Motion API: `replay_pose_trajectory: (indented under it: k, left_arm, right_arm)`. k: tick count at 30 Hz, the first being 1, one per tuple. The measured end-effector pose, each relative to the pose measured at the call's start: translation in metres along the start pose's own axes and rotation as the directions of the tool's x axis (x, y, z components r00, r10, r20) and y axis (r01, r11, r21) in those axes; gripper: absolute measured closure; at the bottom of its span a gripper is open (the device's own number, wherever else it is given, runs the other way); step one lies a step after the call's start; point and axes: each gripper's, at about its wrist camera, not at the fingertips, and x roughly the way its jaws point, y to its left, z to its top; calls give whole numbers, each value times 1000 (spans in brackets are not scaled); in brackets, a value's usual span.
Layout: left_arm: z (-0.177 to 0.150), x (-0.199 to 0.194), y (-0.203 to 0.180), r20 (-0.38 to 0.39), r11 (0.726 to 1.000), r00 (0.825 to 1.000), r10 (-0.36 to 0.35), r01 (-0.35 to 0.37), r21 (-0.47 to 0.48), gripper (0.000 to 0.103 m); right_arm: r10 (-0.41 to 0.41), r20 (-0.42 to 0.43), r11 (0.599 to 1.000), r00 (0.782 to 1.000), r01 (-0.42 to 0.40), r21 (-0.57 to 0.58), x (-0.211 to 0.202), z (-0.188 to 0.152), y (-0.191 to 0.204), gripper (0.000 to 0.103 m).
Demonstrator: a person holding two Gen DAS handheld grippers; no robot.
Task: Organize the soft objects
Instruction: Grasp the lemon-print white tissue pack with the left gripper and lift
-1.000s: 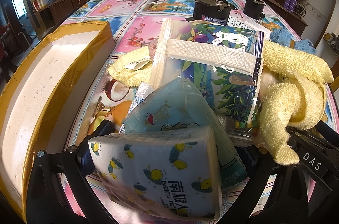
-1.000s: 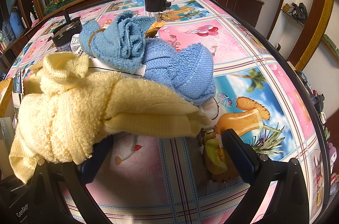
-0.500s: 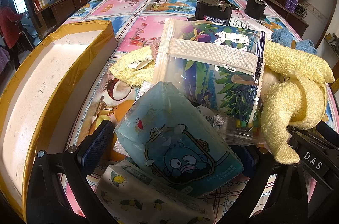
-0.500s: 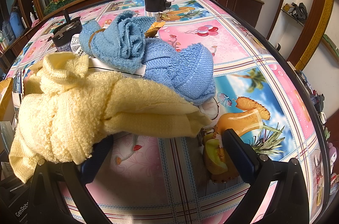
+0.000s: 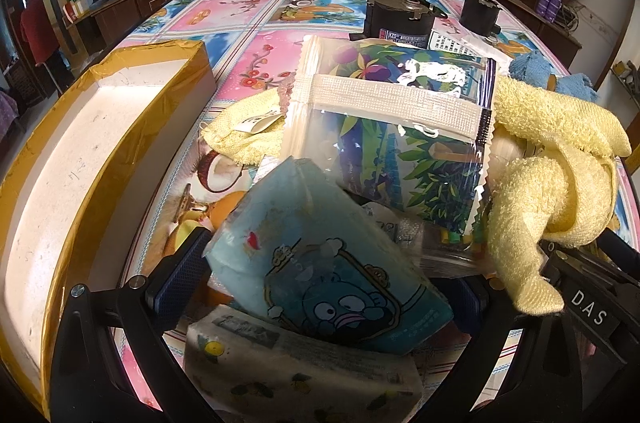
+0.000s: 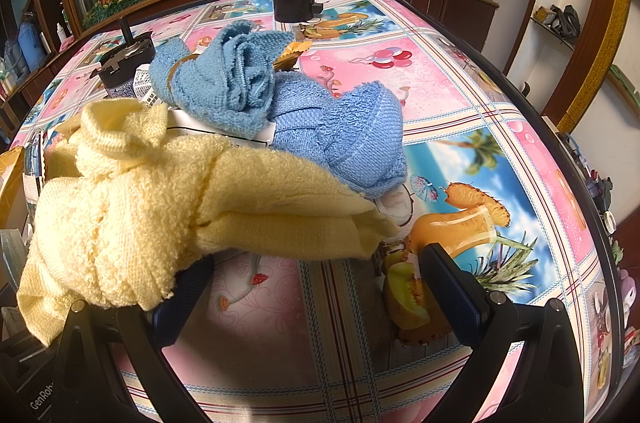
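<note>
Between the wide-spread fingers of the left gripper (image 5: 320,287) lies a blue cartoon-printed tissue pack (image 5: 320,263), unclamped. The right gripper (image 6: 316,287) gapes empty, a crumpled yellow terry towel (image 6: 160,207) draped over its left finger.

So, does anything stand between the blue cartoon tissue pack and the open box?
Nothing visible does, apart from a finger of the left gripper: only tablecloth separates the blue cartoon tissue pack from the open box.
</note>
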Motion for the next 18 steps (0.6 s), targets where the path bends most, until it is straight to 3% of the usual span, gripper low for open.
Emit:
replay_pose_trajectory:
  k: [5, 10, 12, 18]
  left_arm:
    - [-4, -3, 1, -1, 1000, 1000, 9, -9, -17, 0]
    - [-14, -12, -3, -69, 993, 995, -65, 71, 91, 0]
    - [-19, -16, -1, -60, 988, 994, -92, 98, 115, 0]
    - [-26, -22, -2, -85, 986, 992, -88, 99, 131, 0]
  right_arm:
    - [-2, 1, 1000, 1000, 2, 14, -1, -1, 0, 0]
    - [33, -53, 999, 998, -35, -36, -3, -5, -4, 0]
    - [50, -69, 996, 996, -55, -69, -4, -5, -4, 0]
    - [95, -72, 983, 993, -105, -149, -8, -9, -3, 0]
